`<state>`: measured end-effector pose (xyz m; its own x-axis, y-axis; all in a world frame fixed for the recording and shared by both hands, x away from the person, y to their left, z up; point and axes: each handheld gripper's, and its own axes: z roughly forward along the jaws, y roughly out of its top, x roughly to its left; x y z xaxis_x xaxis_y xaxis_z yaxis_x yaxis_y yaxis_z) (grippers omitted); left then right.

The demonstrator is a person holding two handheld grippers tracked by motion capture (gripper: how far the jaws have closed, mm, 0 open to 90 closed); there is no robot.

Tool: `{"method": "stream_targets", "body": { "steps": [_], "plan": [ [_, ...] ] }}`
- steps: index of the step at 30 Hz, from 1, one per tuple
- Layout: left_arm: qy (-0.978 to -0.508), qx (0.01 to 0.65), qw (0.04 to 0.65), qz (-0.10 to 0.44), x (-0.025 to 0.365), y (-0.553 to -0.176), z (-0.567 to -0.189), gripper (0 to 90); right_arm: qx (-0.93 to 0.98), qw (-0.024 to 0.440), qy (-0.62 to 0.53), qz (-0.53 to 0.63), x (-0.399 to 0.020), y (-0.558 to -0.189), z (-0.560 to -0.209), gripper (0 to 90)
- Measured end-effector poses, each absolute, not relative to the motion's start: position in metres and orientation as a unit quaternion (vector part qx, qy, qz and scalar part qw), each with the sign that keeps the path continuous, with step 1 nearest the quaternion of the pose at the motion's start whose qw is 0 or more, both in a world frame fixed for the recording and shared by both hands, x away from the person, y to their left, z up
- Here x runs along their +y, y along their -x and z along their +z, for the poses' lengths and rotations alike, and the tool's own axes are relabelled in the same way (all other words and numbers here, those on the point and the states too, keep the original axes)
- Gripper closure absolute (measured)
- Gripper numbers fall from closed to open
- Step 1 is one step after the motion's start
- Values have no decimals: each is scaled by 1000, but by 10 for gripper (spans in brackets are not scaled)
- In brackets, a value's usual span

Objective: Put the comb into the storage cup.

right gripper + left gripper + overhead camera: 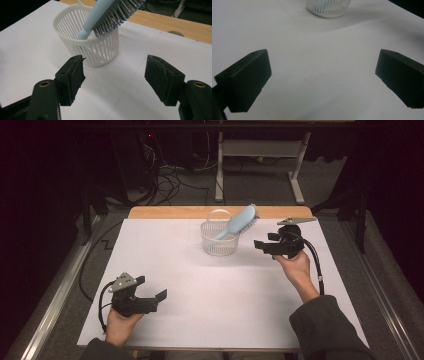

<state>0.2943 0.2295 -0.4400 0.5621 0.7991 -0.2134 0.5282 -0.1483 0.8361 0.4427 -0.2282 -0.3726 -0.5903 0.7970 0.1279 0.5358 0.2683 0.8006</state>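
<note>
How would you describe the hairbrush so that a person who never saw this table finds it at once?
Look at the white table, near its far edge, where a small white slotted basket stands. The hairbrush stands in it handle down, leaning right over the rim. It is the only pale blue thing there.

Only the basket (219, 240) with its leaning hairbrush (238, 221) interrupts the bare white table (200, 290).

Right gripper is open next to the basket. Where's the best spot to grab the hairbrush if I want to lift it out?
Grip the hairbrush by its head, the part that sticks out over the basket rim; the handle sits down inside. Bring the right gripper in from the basket's right side, jaws across the head's narrow edges rather than bristles to back. It leans toward that side, so lifting along the tilt looks easiest.
</note>
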Motion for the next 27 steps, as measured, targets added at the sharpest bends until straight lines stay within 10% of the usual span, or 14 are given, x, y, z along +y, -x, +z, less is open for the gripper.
{"method": "stream_targets", "body": {
  "steps": [27],
  "plan": [
    [-744, 446, 476, 142, 229, -294, -440, 0, 783, 160, -417, 433, -244, -423, -372, 307]
  ]
}}
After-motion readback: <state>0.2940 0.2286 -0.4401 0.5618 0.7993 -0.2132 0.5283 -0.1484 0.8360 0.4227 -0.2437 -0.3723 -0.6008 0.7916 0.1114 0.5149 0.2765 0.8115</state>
